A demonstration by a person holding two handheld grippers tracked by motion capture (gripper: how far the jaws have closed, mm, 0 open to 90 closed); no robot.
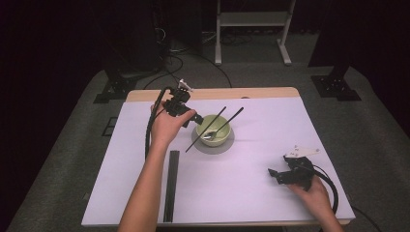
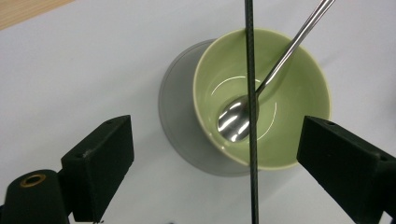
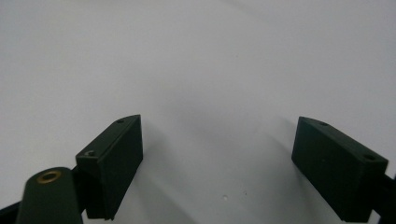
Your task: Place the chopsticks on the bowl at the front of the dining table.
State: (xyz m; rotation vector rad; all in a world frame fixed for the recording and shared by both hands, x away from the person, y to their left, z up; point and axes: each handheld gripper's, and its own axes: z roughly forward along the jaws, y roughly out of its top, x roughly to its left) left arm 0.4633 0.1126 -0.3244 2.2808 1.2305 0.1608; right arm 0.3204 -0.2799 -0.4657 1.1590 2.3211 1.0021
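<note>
A pale green bowl [image 2: 289, 88] holds a shiny spoon [image 2: 236, 121]; black chopsticks [image 2: 251, 70] cross its rim. Above it, the left hand-held gripper [image 2: 215, 154] gapes wide, empty.

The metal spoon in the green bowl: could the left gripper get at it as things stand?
Probably yes. The left gripper is open just above the pale green bowl, and the shiny metal spoon lies exposed inside; only the thin black chopstick laid across the rim crosses it.

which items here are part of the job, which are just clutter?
In the job:
- green bowl on a grey coaster
- two black chopsticks laid across it
- spoon inside it
- left tongs, open beside it

Lying about:
- long black case
- right tongs, open over bare table
</note>
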